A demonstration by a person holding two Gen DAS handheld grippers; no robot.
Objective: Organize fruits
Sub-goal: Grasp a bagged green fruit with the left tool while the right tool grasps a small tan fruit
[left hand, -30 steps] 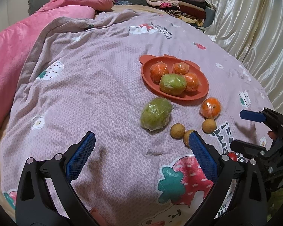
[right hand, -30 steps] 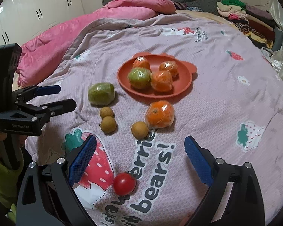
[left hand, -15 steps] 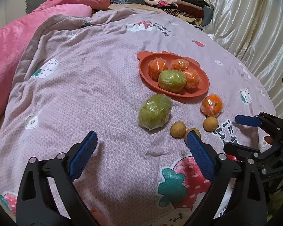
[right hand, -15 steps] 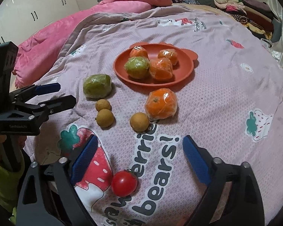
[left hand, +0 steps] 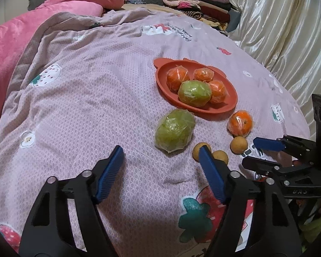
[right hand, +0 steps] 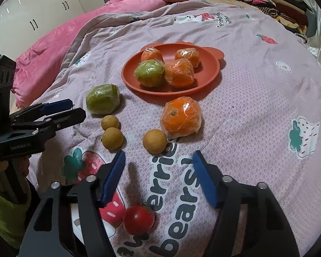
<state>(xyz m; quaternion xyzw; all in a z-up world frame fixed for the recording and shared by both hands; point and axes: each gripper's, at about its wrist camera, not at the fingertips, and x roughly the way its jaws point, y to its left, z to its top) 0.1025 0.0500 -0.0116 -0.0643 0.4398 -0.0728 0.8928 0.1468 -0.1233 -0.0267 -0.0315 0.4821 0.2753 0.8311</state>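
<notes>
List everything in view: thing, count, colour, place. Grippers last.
plate: 1, orange-red, on the bedspread, mid-bed.
wrapped oranges on plate: 3, orange, in the plate.
wrapped green fruit on plate: 1, green, in the plate's near left part.
loose wrapped green fruit: 1, green, on the bedspread left of the plate.
loose wrapped orange: 1, orange, in front of the plate.
small round fruits: 3, tan, in front of the larger loose fruit.
tomato: 1, red, nearest, under the right gripper.
bedspread: 1, mauve with printed strawberries.
pink blanket: 1, pink, far left.
folded clothes: a stack, mixed colours, far right.
left gripper: blue pads, open, short of the loose green fruit.
right gripper: blue pads, open, above the tomato.
</notes>
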